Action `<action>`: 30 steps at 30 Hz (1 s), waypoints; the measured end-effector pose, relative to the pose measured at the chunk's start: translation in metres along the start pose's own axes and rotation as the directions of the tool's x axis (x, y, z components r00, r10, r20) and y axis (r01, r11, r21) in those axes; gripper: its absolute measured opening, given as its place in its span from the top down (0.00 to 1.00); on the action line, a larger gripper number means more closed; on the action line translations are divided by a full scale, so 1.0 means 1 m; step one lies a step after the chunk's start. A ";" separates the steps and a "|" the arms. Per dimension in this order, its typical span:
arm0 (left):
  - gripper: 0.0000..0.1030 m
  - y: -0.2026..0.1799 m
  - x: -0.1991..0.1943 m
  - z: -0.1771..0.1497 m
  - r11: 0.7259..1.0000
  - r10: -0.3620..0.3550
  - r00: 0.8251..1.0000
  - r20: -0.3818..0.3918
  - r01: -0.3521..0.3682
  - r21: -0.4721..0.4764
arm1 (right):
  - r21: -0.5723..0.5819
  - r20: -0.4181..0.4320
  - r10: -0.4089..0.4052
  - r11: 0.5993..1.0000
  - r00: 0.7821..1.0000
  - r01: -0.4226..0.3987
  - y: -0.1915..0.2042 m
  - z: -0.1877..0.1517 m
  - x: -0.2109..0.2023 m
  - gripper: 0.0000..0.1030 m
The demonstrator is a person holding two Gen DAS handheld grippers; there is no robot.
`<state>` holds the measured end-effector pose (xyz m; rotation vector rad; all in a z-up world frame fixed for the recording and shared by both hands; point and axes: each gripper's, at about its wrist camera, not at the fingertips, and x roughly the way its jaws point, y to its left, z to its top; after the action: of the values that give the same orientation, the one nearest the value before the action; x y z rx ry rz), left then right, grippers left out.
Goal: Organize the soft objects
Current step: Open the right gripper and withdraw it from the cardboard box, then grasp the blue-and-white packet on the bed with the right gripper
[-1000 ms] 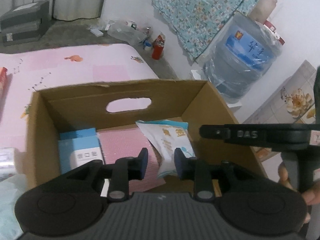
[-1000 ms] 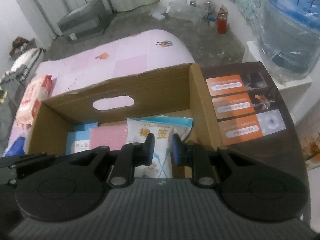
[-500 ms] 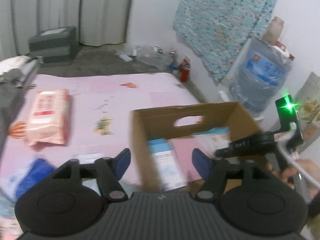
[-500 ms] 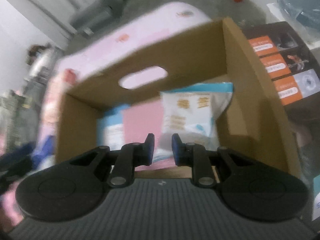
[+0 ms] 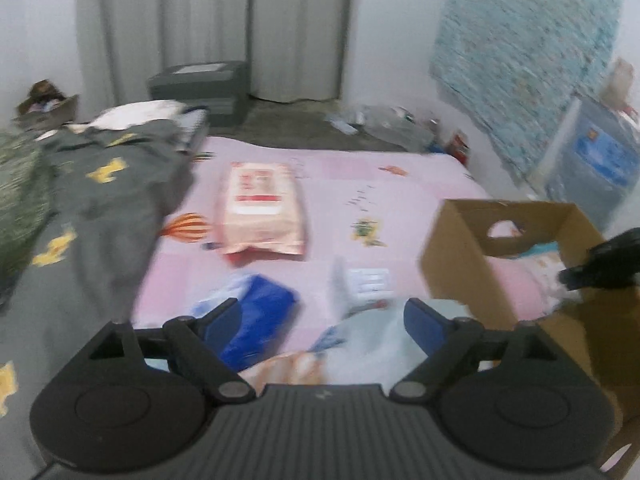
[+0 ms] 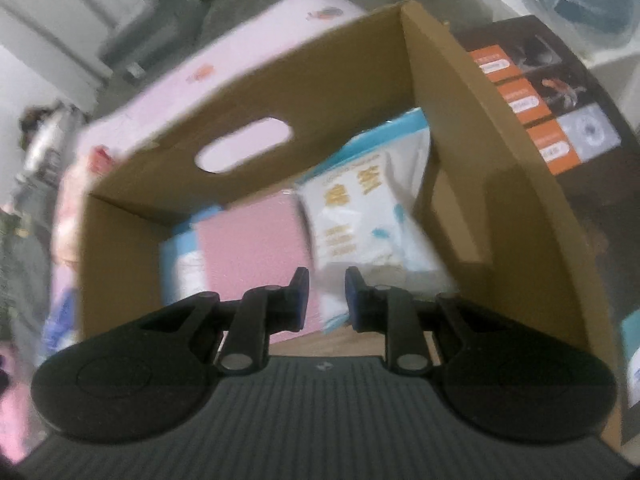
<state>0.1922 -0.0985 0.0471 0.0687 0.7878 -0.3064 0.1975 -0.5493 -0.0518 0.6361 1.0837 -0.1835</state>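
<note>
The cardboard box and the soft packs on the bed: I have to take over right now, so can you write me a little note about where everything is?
Left gripper: jaws opening wide, nothing between them, out over the pink bed.
Right gripper: jaws nearly closed with a narrow gap, over the cardboard box; whether it grips the white pouch cannot be told.
Done: in the box lie a white pouch with yellow print, a pink pack and a light blue pack.
Left: on the bed, the pink tissue pack, the blue pack, a small white pack and a pale bag nearest the left gripper.
</note>
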 end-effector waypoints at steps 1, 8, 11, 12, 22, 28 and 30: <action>0.12 0.013 -0.008 -0.003 1.000 0.012 1.000 0.009 -0.012 -0.017 | 0.007 0.013 0.030 1.000 0.999 -0.031 0.003 -0.003 -0.009 0.81; 0.12 0.076 -0.047 -0.027 0.992 0.063 0.997 0.049 -0.057 -0.115 | -0.058 0.094 0.267 0.963 0.959 -0.262 0.056 -0.039 -0.086 0.77; 0.12 0.095 -0.056 -0.037 0.985 0.064 0.997 0.052 -0.055 -0.161 | -0.096 0.048 0.338 0.938 0.940 -0.332 0.092 -0.054 -0.090 0.75; 0.12 0.101 -0.058 -0.040 0.983 0.064 0.997 0.049 -0.055 -0.173 | -0.107 0.025 0.361 0.928 0.932 -0.357 0.106 -0.060 -0.090 0.75; 0.15 0.136 -0.053 -0.057 0.977 0.073 0.996 0.056 -0.060 -0.207 | -0.190 -0.153 0.443 0.864 0.883 -0.466 0.244 -0.096 -0.060 0.70; 0.15 0.130 -0.010 -0.035 0.995 -0.040 0.999 -0.017 0.038 -0.096 | -0.109 -0.243 0.398 0.895 0.884 -0.433 0.296 -0.094 0.006 0.63; 0.14 0.123 0.009 -0.028 0.999 -0.032 0.999 -0.031 0.031 -0.040 | -0.056 -0.276 0.367 0.917 0.888 -0.396 0.309 -0.091 0.033 0.60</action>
<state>0.2153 0.0218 0.0149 0.0239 0.8262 -0.3198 0.2790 -0.2430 0.0124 0.7748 1.1875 0.3106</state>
